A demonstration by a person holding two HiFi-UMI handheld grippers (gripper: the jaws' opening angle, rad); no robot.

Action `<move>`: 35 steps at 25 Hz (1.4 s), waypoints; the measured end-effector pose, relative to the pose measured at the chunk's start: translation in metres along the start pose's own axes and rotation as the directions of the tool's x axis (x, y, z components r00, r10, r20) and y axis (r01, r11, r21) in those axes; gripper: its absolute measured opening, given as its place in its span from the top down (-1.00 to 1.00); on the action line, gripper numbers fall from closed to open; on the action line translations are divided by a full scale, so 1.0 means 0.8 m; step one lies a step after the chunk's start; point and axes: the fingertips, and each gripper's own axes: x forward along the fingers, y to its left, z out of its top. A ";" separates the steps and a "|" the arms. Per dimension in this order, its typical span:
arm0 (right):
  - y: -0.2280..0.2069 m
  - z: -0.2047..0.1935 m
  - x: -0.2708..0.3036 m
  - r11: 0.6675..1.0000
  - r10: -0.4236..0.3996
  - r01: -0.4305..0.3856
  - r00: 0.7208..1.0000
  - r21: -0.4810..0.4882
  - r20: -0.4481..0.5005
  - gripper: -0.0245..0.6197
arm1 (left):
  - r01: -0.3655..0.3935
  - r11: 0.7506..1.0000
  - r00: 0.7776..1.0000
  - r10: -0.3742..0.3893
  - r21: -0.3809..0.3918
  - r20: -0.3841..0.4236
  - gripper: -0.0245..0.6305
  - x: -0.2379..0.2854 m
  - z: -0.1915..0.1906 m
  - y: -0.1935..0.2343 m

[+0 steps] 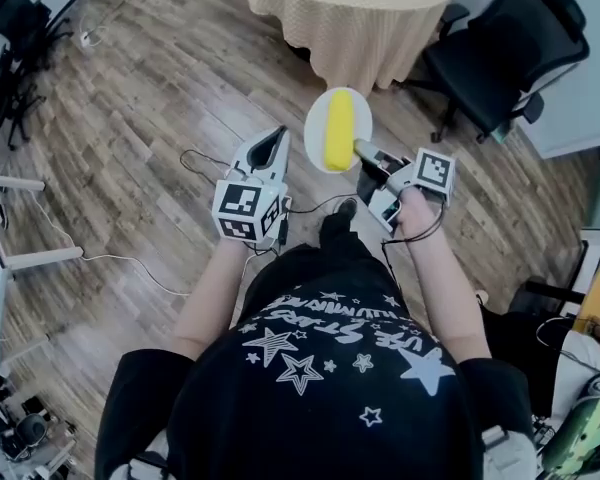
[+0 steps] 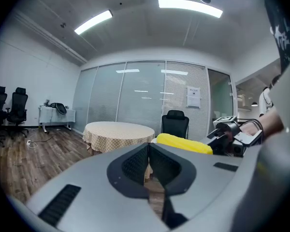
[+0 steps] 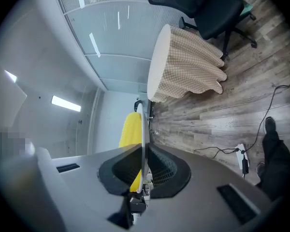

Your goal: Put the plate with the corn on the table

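Above the wooden floor (image 1: 130, 118), near the middle of the head view, the plate (image 1: 315, 128) is held in the air with the corn (image 1: 339, 133) lying along it. The plate is gripped at its near right rim by the right gripper (image 1: 366, 152). In the right gripper view the jaws are seen clamped narrowly on the thin edge of the plate (image 3: 143, 124), with the corn (image 3: 130, 129) just left of it. The left gripper (image 1: 276, 140) is held just left of the plate and apart from it. In the left gripper view its jaws are pressed together with nothing between them.

The round table (image 1: 350, 8), draped in a checked cloth, stands farther off beyond the plate, with an office chair (image 1: 500, 48) to its right.

The carrying step is judged to be in hand, since the plate is not yet set down. For the next move, the plate should be brought forward over the table and kept level so the corn is not rolled off. It should be lowered flat onto the cloth before the right jaws are opened.
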 end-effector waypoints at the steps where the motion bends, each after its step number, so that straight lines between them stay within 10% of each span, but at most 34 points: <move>1: 0.000 -0.001 0.000 1.000 -0.002 0.002 1.000 0.001 -0.001 0.79 | -0.001 1.000 1.000 0.001 -0.001 0.001 0.90 -0.001 -0.001 0.001; 18: -0.015 0.019 0.017 1.000 -0.021 0.021 0.999 -0.008 -0.028 0.79 | -0.048 0.999 0.999 0.048 0.005 0.001 0.90 -0.002 -0.004 0.028; 35: -0.014 0.207 0.124 1.000 0.009 -0.013 0.991 -0.025 -0.137 0.79 | -0.123 0.992 0.992 0.123 0.016 -0.017 0.90 0.180 0.038 0.085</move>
